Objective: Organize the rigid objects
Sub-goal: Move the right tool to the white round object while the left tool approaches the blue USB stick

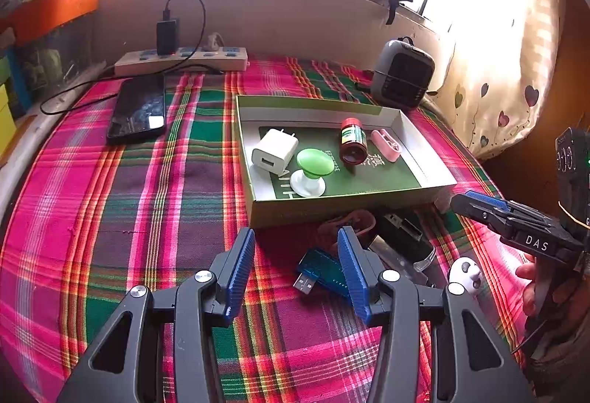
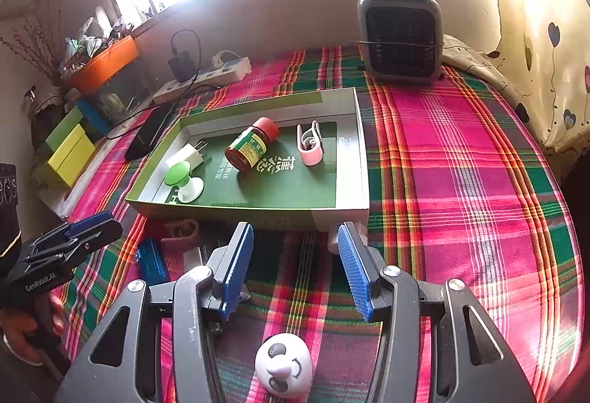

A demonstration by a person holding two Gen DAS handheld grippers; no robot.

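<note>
1. Left wrist view: the left claw (image 1: 297, 248) stands wide with nothing between its blue ribbed pads, hovering over the plaid cloth (image 1: 110, 181) of the bench.
2. Just past its right pad lies a translucent blue USB adapter (image 1: 317, 272), metal plug pointing toward the camera, beside a dark cluster that is hard to make out; it may include a reddish clip (image 1: 350, 222) and a black device (image 1: 403, 233).
3. Beyond sits the shallow open box (image 1: 424, 152), green-floored with pale walls. In it lie a white wall charger (image 1: 274, 148), a green-and-white knob-shaped piece (image 1: 311, 168), a small brown bottle (image 1: 352, 141) with a red cap on its side, and a pink clip (image 1: 387, 144).
4. At right, the right claw (image 1: 475, 202) reaches in near the box's front corner, a white panda-faced figure (image 1: 466, 274) below it.
5. A phone (image 1: 138, 109) and power strip (image 1: 180, 59) lie at the far left.
6. Right wrist view: the right claw (image 2: 295, 248) is spread wide and empty, its tips just before the box's (image 2: 363, 159) front wall.
7. The panda figure (image 2: 284, 368) lies on the cloth, close to the camera between the claw's arms.
8. The left claw (image 2: 94, 226) shows at the left edge, the blue adapter (image 2: 151, 264) near it; a grey fan (image 2: 401, 34) stands behind.
</note>
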